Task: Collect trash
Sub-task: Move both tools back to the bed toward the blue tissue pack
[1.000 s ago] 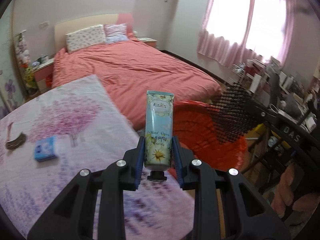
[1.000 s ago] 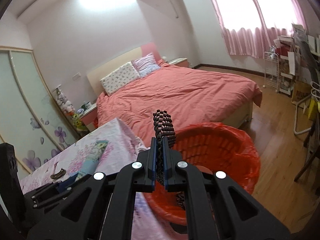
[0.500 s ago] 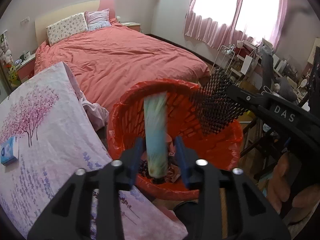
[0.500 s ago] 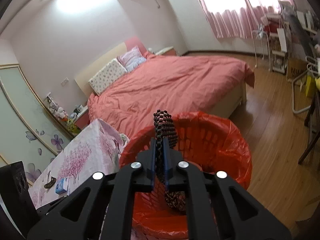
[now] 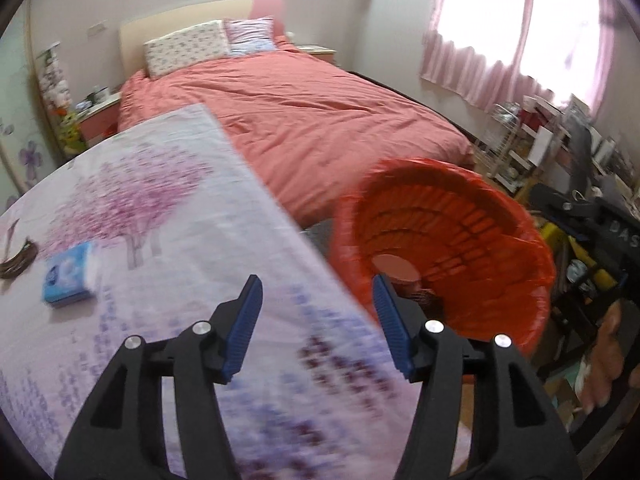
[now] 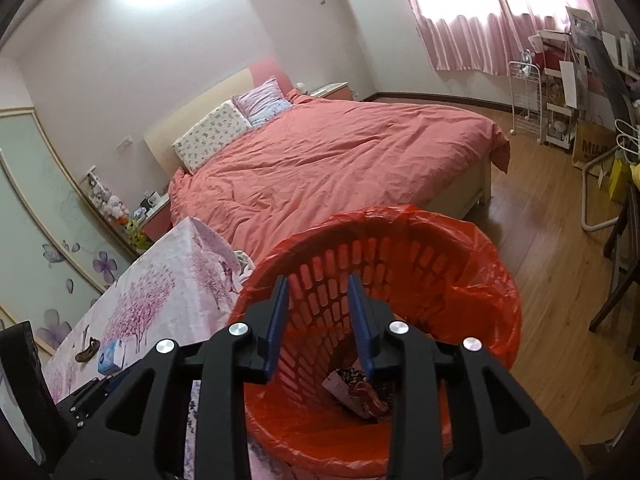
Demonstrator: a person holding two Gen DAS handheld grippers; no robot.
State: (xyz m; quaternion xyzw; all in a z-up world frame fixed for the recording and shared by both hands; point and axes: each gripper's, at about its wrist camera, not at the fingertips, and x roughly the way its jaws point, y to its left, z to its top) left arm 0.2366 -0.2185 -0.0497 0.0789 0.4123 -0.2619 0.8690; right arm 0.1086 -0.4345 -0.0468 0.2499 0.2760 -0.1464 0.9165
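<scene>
Room: bedroom with a coral-covered bed (image 6: 340,160), pink curtains (image 6: 472,36) and wood floor (image 6: 540,240)
Table: floral pink cloth (image 5: 160,208) just beside the bin; a blue tissue pack (image 5: 68,274) and a brown hair clip (image 5: 18,264) lie on it
Bin: orange slatted basket (image 6: 400,264) lined with an orange bag, standing on the floor
Trash: dark patterned wrappers (image 6: 356,392) lying at the bin's bottom
Left gripper (image 5: 318,324): jaws opening, nothing between the blue pads, over the table edge
Right gripper (image 6: 318,324): jaws opening, empty, above the bin
</scene>
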